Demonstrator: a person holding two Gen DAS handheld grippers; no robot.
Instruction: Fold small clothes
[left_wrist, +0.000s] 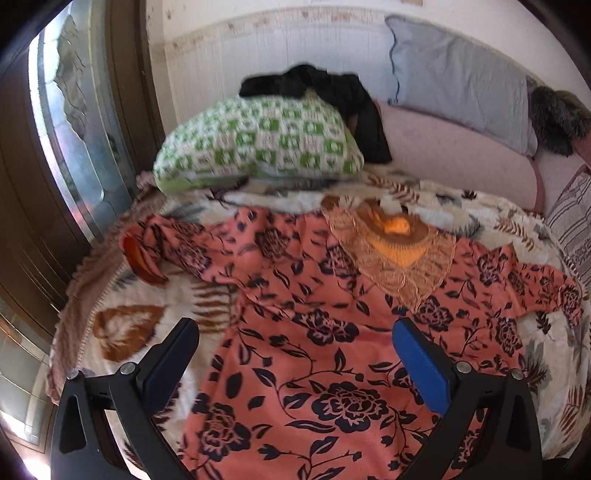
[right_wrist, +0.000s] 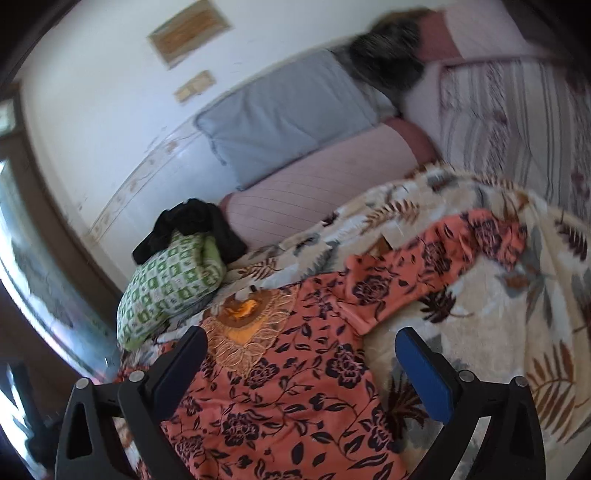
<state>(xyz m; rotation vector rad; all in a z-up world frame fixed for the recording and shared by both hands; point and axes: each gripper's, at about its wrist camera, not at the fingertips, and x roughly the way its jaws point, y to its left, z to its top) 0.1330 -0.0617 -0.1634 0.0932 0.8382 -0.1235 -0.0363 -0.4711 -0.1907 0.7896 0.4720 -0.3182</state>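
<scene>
We held the left gripper (left_wrist: 295, 354) and right gripper (right_wrist: 301, 363) with jaws released above the floral garment (left_wrist: 314, 354), which lay spread on the bed blanket (left_wrist: 125, 332). Folding had seemingly not begun; next we needed to grasp a sleeve (right_wrist: 443, 254).

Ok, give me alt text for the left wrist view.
An orange floral dress lies spread flat on a leaf-print blanket, with the open left gripper above its skirt. Behind sit a green checked pillow and black cloth.
</scene>
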